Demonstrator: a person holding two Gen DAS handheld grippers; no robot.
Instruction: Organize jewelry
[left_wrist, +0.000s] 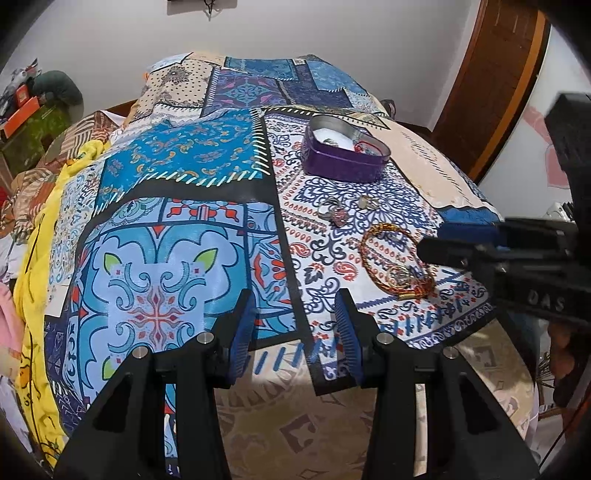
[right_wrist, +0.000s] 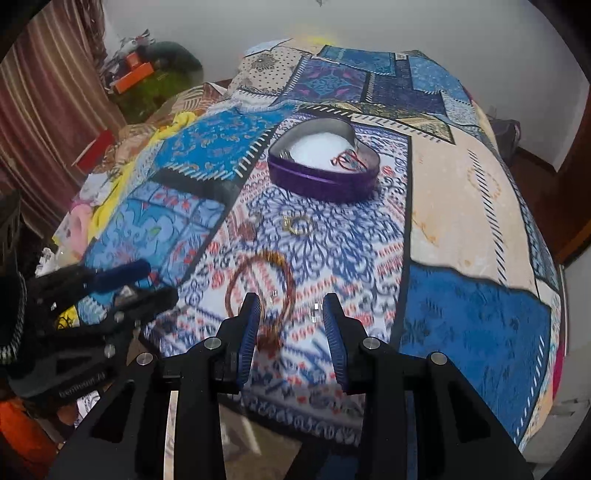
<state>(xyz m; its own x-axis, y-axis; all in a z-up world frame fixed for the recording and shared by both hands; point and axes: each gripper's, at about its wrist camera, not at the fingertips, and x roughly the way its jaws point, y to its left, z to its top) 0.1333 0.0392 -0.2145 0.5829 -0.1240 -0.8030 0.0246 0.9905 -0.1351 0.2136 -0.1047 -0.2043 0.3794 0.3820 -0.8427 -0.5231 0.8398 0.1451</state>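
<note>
A purple heart-shaped tin (left_wrist: 345, 151) stands open on the patterned bedspread, with a red cord piece and a small ring inside; it also shows in the right wrist view (right_wrist: 325, 166). Nearer lie a pink-stone ring (left_wrist: 334, 214), a gold ring (left_wrist: 367, 202) (right_wrist: 297, 225) and an orange braided bracelet (left_wrist: 395, 258) (right_wrist: 262, 291). My right gripper (right_wrist: 291, 306) is open, low over the bracelet's near end; its fingers (left_wrist: 443, 254) reach over the bracelet in the left wrist view. My left gripper (left_wrist: 295, 304) is open and empty, left of the bracelet.
The patchwork bedspread (left_wrist: 177, 206) covers the bed, with yellow and pink cloth (left_wrist: 37, 258) heaped at its left edge. Clutter with an orange box (right_wrist: 133, 79) stands in the far left corner. A wooden door frame (left_wrist: 495, 92) is at the right.
</note>
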